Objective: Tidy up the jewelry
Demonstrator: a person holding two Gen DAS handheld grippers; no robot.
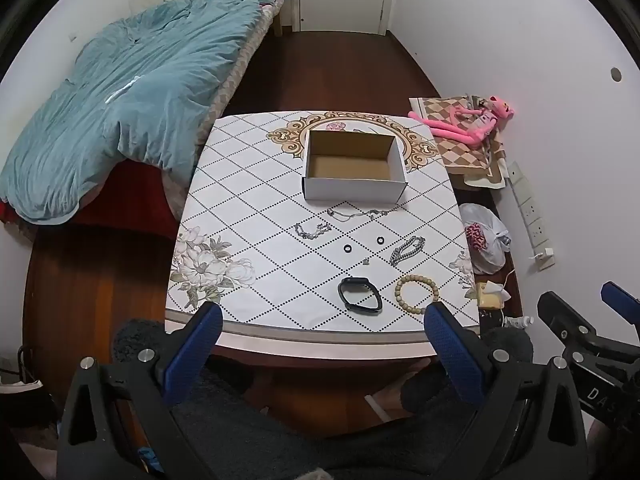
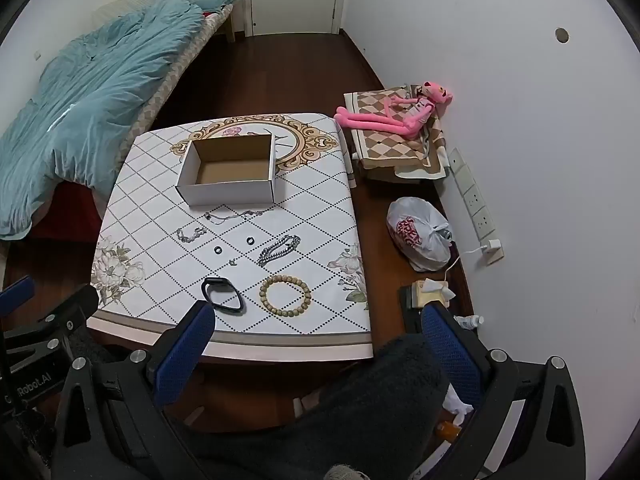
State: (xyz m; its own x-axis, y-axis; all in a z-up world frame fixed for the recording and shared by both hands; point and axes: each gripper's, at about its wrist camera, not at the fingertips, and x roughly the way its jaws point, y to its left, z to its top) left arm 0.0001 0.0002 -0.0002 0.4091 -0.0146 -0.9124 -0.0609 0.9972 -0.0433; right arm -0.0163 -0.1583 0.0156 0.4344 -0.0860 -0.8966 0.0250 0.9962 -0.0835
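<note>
The jewelry lies spread on the tabletop (image 1: 248,216), all of it in front of an open box (image 1: 354,170) whose inside shows only its brown bottom. Just beside the box front lies a thin necklace (image 1: 356,213); a little nearer, to the left, a small chain (image 1: 312,231). Then come two dark rings (image 1: 348,248) (image 1: 380,240), apart from each other, and a thick silver chain (image 1: 407,251) to their right. Nearest the tabletop edge lie a black band (image 1: 360,295) and a bead bracelet (image 1: 416,294), side by side, not touching.

The left tongs (image 1: 322,320) hang before the near edge, wide apart and holding nothing. The right tongs (image 2: 320,320) are also wide and hold nothing, to the right of the left ones.

Around are a bed with a blue quilt (image 1: 120,100), a pink toy (image 2: 404,114) and a white bag (image 2: 420,234) on the floor.
</note>
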